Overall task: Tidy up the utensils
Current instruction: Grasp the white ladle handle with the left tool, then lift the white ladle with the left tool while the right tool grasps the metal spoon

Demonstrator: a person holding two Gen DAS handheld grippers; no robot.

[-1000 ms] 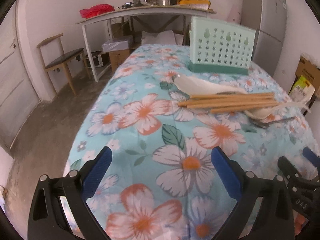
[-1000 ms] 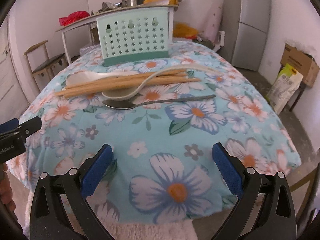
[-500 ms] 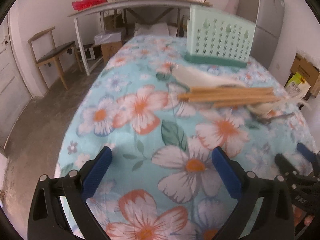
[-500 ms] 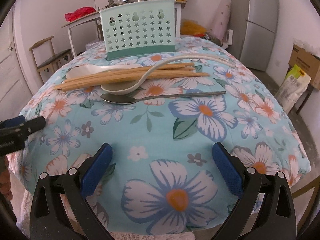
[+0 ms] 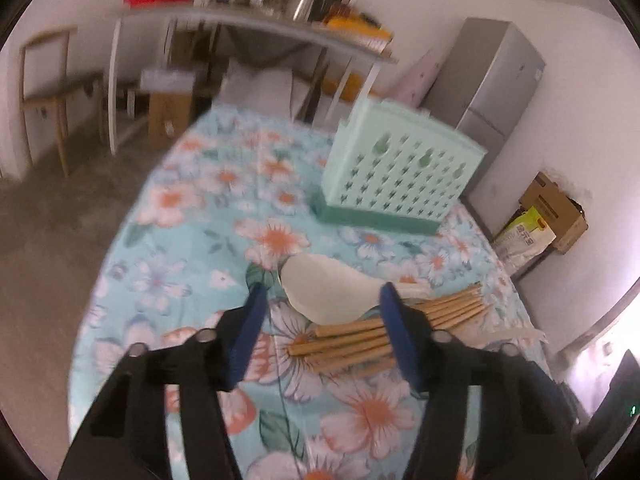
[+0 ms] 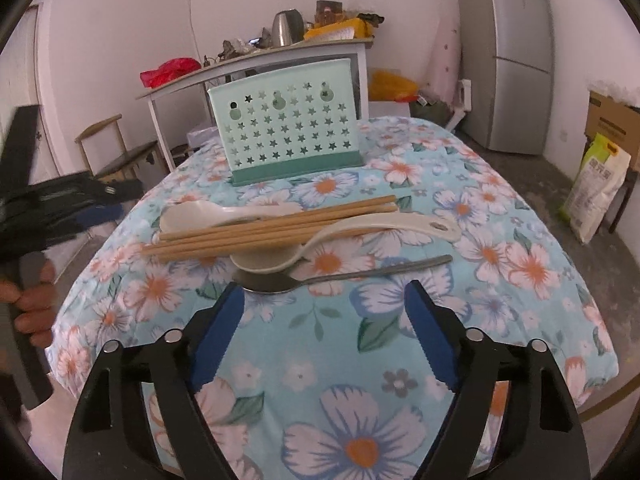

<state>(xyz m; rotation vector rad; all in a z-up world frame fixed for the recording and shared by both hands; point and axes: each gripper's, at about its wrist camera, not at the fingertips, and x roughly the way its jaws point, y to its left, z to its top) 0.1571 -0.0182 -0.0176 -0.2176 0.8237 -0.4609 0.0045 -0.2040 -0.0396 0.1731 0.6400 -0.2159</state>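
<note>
My left gripper [image 5: 320, 300] hangs with its fingers apart and nothing between them, just above the bowl of a white spoon [image 5: 328, 292] and the near ends of the chopsticks [image 5: 384, 328]. My right gripper [image 6: 324, 296] is also spread and empty, and the metal spoon [image 6: 340, 278] lies straight ahead of its fingertips on the flowered worktop [image 6: 500, 248]. Beyond that spoon sits a second white spoon [image 6: 360, 236], its bowl tucked under the chopstick bundle. The green perforated holder [image 6: 288, 128] stands upright farther ahead, well apart from the pile.

I judge the chopsticks light, stiff and apt to roll or scatter, so I would pinch them across the bundle near the middle. The white spoons look like smooth plastic or ceramic, slippery at the bowl; the handle neck is the safer hold. The metal spoon is thin and lies flat, so its handle may be hard to get under against the soft cloth.
</note>
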